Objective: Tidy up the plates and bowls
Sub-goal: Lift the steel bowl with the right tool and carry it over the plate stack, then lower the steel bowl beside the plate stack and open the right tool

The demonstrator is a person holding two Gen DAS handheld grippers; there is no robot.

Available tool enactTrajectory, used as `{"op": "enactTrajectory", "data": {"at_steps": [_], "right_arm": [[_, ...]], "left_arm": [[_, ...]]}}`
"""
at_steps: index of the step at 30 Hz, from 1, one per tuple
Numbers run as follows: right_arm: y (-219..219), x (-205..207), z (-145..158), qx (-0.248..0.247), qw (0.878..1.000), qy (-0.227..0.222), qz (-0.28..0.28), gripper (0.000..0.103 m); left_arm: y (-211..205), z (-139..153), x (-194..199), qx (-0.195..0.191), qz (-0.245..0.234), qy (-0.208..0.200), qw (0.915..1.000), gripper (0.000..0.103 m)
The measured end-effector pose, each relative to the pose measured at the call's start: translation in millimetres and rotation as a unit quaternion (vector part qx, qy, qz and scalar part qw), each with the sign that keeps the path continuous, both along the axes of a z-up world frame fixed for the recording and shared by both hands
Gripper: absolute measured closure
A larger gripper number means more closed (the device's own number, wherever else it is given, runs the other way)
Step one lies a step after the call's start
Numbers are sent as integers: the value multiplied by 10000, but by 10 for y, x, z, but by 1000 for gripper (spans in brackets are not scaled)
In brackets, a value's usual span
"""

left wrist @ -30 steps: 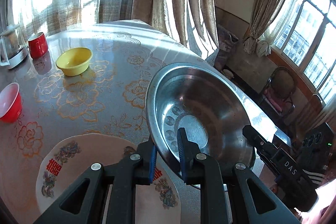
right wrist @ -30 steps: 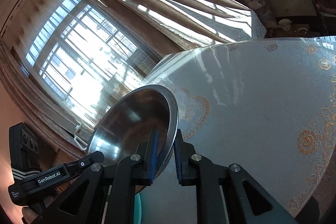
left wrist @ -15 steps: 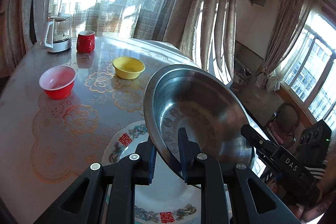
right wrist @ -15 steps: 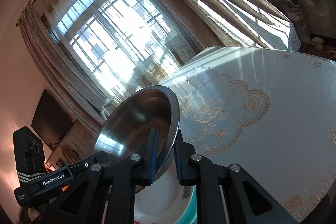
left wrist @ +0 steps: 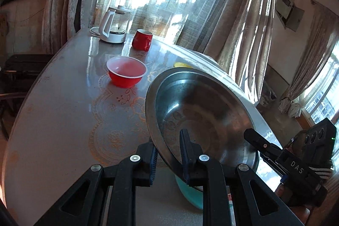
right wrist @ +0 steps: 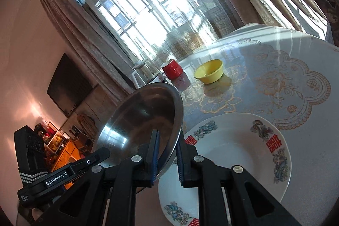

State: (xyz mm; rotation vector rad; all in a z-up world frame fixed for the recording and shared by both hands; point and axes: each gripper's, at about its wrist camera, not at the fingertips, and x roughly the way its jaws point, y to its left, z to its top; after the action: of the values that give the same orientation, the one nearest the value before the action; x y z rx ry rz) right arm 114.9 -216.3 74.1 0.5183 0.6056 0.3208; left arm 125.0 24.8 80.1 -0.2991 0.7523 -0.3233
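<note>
Both grippers hold one large steel basin (left wrist: 203, 111) above the table, tilted. My left gripper (left wrist: 168, 154) is shut on its near rim, and my right gripper (right wrist: 166, 154) is shut on the opposite rim of the steel basin (right wrist: 144, 118). The right gripper's body (left wrist: 296, 164) shows beyond the basin, and the left one's body (right wrist: 48, 175) shows in the right wrist view. Below lies a white patterned plate (right wrist: 233, 154); a teal dish edge (left wrist: 188, 192) peeks out under the basin. A red bowl (left wrist: 126, 71) and a yellow bowl (right wrist: 209, 71) stand farther off.
A red mug (left wrist: 142, 39) and a glass kettle (left wrist: 113, 24) stand at the table's far edge by the curtained window. The round table (left wrist: 63, 115) has a gold floral cloth under glass. A dark bench is off its left side.
Both grippers have swung the basin sideways across the table with a roll. The white plate has left the left wrist view and come into the right wrist view; the bowls now appear there too.
</note>
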Motion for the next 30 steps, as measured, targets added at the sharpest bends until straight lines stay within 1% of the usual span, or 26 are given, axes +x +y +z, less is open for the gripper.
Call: {"op": "enactTrajectory", "data": {"at_steps": [4,8,13,18,21,23,26,30], "right_arm": [[257,103,-118,-53,9993,272,265,88],[498,125,-229,-244,9974,459,498,87],[780,133,-359,-681,9923,734,734,85],[911,147,-536,-936,9858,1089,871,85],[970,110,-606,-1116,9813,1272,913,84],[1044,95,-618,-1447,9765,1330,878,83],[1120,76,-632,-1786,9718,1316,802,81],[1125,51,-626,-1854,9708,1312,766,80]], "left_arm": [[265,-172,-86,-22,232,173,9996,82],[479,-353,-165,-61,398,397,9984,82],[644,-567,-246,2,594,636,9962,82],[724,-758,-265,32,719,893,9934,82],[736,-821,-256,65,751,945,9927,83],[717,-833,-263,133,746,914,9929,83],[680,-816,-274,294,752,826,9933,83],[697,-820,-253,213,789,818,9933,83]]}}
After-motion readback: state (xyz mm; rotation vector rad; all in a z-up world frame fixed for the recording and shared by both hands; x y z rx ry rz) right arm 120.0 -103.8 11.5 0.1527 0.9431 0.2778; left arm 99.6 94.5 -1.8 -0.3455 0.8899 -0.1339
